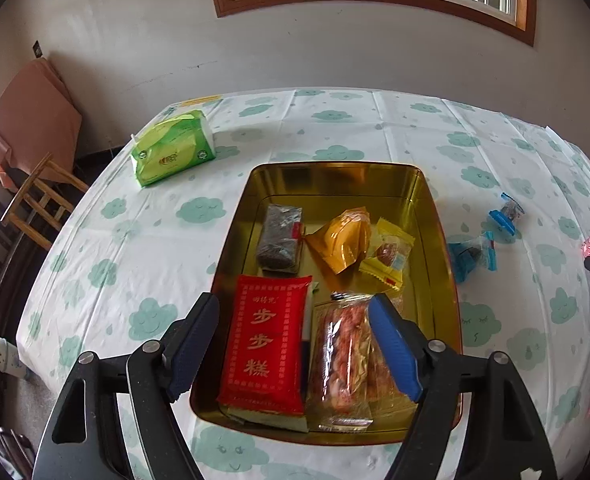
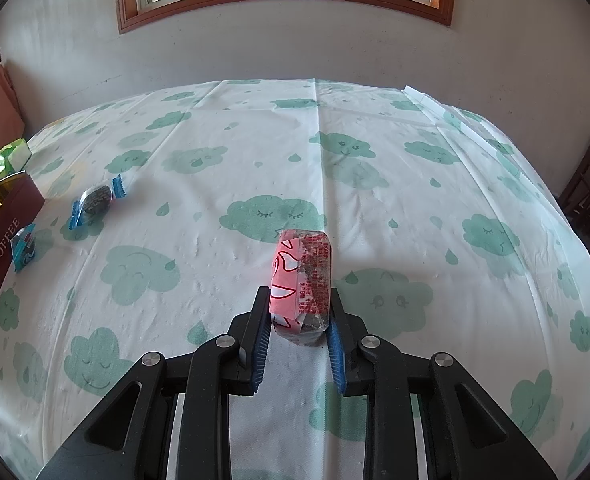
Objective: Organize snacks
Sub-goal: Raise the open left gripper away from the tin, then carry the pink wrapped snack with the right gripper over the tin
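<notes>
A gold tin (image 1: 337, 184) sits on the cloud-print tabletop (image 1: 143, 240) as the snacks are sorted. The left claw (image 1: 295, 344) hangs over the tin's near end with its jaws spread wide and gripping nothing; a red pack (image 1: 265, 340) and a clear-wrapped pack (image 1: 343, 360) lie flat side by side below it. Farther in lie a dark bar (image 1: 279, 238), an orange pouch (image 1: 341, 244) and a small yellow packet (image 1: 389, 256).

The right claw (image 2: 300, 334) is clamped on a pink snack (image 2: 301, 280), its pads pressing both sides of the lower half, the pack standing upright over the tabletop, well to the right of the tin. The wrapper is glossy pink and white with red print, a darker filling showing through a clear panel; it looks soft and likely to crush under more squeeze.

Two blue-wrapped candies (image 2: 97, 202) lie loose on the cloth just outside the tin's maroon wall (image 2: 3, 256); a green tissue pack (image 1: 175, 148) rests at the far left corner.

The step in hand appears to be carrying the pink snack to the tin. Done well, the right claw would lift it over the wall, aim for the bare floor at the tin's right side, lower it and only then let go, while the left claw keeps out of the way.
</notes>
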Available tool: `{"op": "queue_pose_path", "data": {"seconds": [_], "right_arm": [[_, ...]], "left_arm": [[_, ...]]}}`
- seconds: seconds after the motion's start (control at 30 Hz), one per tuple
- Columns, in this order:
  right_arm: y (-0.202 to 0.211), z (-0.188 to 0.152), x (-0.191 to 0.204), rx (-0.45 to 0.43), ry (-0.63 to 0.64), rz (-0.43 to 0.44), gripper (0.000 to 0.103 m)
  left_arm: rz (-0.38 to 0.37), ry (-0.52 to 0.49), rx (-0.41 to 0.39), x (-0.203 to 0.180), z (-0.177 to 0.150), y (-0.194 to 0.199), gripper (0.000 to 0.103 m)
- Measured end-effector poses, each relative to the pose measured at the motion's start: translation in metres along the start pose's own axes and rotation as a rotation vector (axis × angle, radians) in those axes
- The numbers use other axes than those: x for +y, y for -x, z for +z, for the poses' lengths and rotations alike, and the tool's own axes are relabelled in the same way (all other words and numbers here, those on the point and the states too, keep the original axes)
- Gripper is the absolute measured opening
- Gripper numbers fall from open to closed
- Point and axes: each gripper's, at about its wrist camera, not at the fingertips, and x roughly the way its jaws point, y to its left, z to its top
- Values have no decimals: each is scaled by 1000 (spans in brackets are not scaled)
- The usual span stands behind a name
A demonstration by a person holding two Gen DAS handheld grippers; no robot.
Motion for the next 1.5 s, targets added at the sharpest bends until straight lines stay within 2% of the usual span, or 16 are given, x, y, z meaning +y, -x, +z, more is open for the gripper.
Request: {"op": "queue_pose_path", "data": {"seconds": [0.37, 0.57, 0.67, 1.13, 1.27, 1.5], "right_arm": [[3, 1, 6, 34, -42, -30, 24], [18, 1, 31, 26, -27, 7, 24], [28, 3, 55, 15, -8, 58, 24], [80, 10, 226, -41, 166, 382, 24], [92, 8, 263, -50, 238, 427, 24], [97, 7, 294, -44, 283, 466, 24]], "left_arm": [[-18, 21, 14, 8, -12, 1, 79], [-19, 71, 17, 27, -17, 4, 82], [-10, 88, 12, 36, -19, 6, 82], [18, 124, 28, 60, -33, 8, 85], [23, 158, 25, 73, -37, 10, 86], [42, 184, 18, 88, -41, 15, 86]]}}
